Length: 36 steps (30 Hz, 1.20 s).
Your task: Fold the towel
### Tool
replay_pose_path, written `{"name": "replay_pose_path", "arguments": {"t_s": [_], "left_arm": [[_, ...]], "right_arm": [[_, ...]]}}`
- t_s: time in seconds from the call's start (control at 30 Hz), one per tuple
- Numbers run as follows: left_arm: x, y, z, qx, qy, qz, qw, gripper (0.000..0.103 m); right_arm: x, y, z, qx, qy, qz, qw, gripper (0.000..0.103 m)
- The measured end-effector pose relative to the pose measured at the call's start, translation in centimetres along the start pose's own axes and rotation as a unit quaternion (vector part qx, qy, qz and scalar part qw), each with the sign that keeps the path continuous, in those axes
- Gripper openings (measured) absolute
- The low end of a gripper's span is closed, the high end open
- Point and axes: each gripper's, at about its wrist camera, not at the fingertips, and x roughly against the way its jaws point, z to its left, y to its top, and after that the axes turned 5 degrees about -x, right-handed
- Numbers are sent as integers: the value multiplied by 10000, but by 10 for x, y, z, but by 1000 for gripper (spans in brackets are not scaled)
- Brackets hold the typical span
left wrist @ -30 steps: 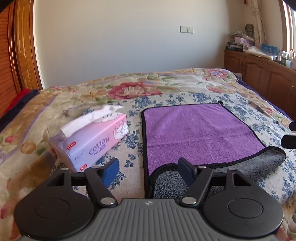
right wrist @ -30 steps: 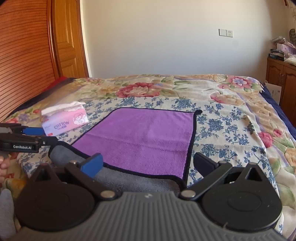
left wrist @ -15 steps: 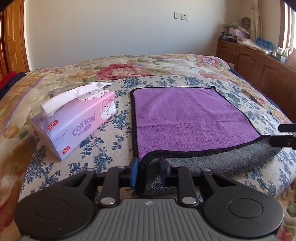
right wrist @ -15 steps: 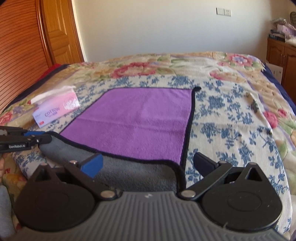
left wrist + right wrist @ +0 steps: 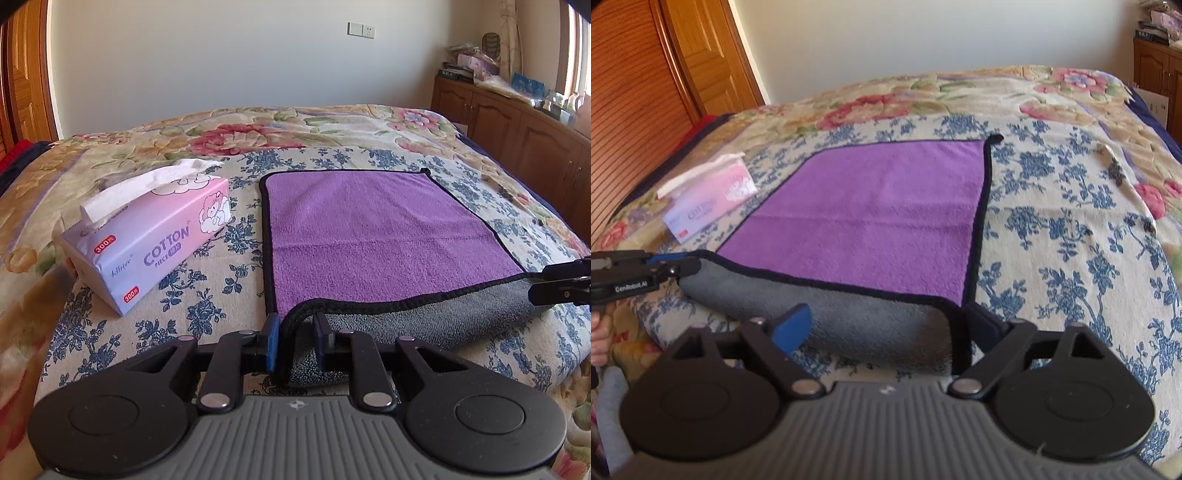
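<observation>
Left claw [image 5: 295,341] pinching towel [image 5: 369,236] corner, right claw [image 5: 890,325] spread wide

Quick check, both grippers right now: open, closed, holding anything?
Left hand-held gripper: shut on the towel at its near left corner.
Right hand-held gripper: open, fingers straddling the near right corner, not clamped.
</observation>
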Motion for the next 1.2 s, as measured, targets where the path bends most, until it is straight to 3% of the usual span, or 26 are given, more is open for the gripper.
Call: {"name": "replay_pose_path", "arguments": {"t_s": [0.27,0.37,0.6,0.67,0.73,0.8,0.87,0.9,1.2], "left_arm": [[-2,-1,-1,-48,-3,42,10000,21],[-2,-1,-2,-52,0,42,10000,21],[-2,-2,-2,-57,-7,40,10000,21],[-2,-2,-2,-59,-5,42,10000,19],[-2,-2,-2,-59,-16,38,10000,13],[-2,-2,-2,-58,-43,26,10000,9],[-1,-2,-3,-61,-73,0,10000,7],[0,-2,-4,-58,-94,-11,9999,7],[8,3,-7,-73,-151,-150,9997,6]], "right_arm": [[-1,3,-10,-144,-109,87,9998,80],[-1,4,-12,-189,-32,125,9997,73],[0,5,-10,-101,-2,248,9996,49],[0,5,-12,-92,-25,269,9996,44],[-1,5,-13,-69,-103,276,9995,30],[-1,5,-15,-51,-153,296,9994,22],[-1,5,-16,-23,-181,299,9994,19],[-1,5,-16,-8,-192,295,9994,11],[4,8,-16,70,-154,146,9997,5]]}}
